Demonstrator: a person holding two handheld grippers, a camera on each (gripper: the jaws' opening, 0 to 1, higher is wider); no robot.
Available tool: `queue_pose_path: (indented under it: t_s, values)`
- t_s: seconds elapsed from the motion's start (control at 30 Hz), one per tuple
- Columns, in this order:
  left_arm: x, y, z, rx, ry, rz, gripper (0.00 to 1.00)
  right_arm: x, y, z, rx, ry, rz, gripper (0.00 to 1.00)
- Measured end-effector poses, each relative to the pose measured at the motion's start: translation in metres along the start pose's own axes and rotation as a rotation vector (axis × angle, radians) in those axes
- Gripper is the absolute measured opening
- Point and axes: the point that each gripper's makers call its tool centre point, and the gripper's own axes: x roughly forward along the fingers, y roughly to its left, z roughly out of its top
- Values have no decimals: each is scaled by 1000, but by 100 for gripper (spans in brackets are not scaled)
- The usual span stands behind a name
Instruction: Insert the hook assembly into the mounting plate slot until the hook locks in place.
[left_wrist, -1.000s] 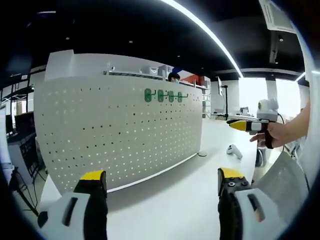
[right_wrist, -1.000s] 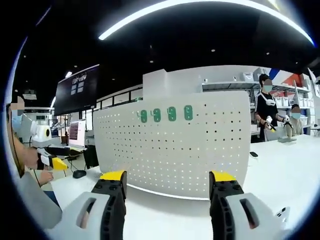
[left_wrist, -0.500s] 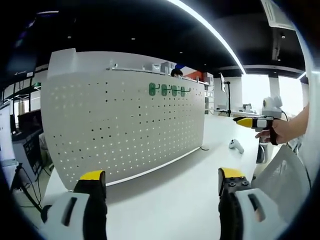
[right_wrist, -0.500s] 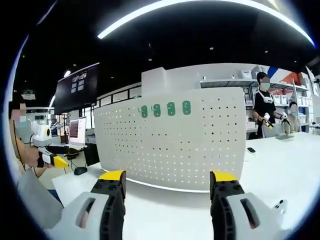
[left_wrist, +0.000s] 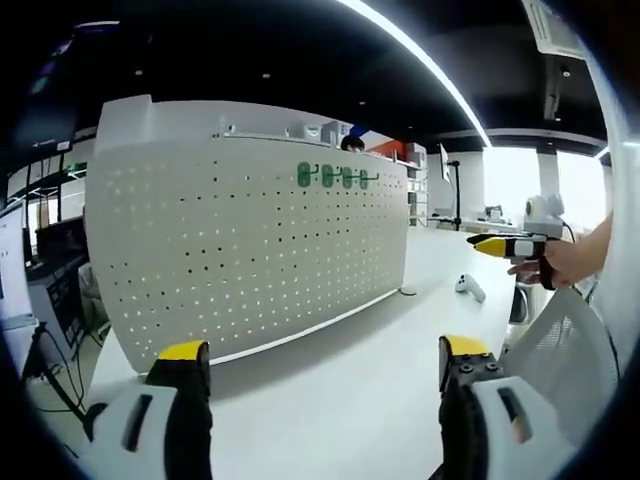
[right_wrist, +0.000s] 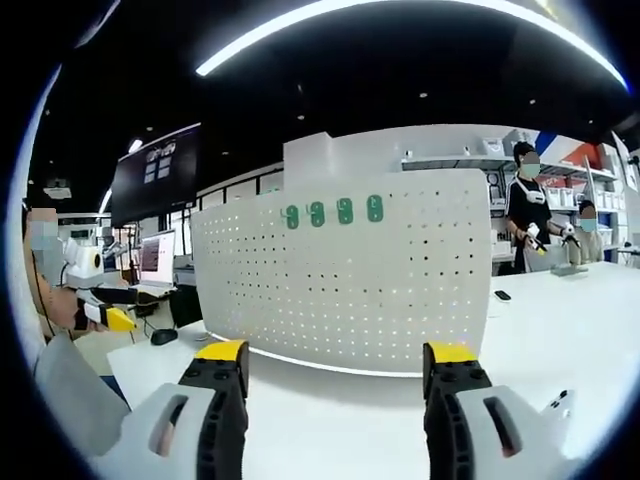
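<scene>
A white counter (left_wrist: 350, 370) carries an upright white perforated mounting plate (left_wrist: 250, 250), and four green hook assemblies (left_wrist: 335, 177) sit in a row near its top edge, well apart from both tools; the room has a dark ceiling with a long light strip (left_wrist: 420, 60). In the left gripper view the left tool (left_wrist: 318, 375) has its jaws apart and empty, a small white object (left_wrist: 469, 288) lies on the counter to the right of the plate, and the right tool (left_wrist: 505, 245) is held in a hand (left_wrist: 565, 262) at the right edge. In the right gripper view the left tool (right_wrist: 108, 318) shows at the left edge beside a dark wall screen (right_wrist: 155, 178), the right tool (right_wrist: 335, 385) has its jaws apart and empty before the mounting plate (right_wrist: 350, 280) and its hook assemblies (right_wrist: 332, 212), and two persons (right_wrist: 528, 215) stand at the far right behind the counter (right_wrist: 330, 430).
</scene>
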Motion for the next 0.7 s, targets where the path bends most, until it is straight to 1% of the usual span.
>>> queue_pose_path:
  t_s: [0.27,0.7]
  values:
    - [-2,0,0,-5,1,3,98,-1,4,-2,8,1,2,70]
    - [1,-2,-1,-4,3,-6,98,-4,1,-4,11,5,-6,69]
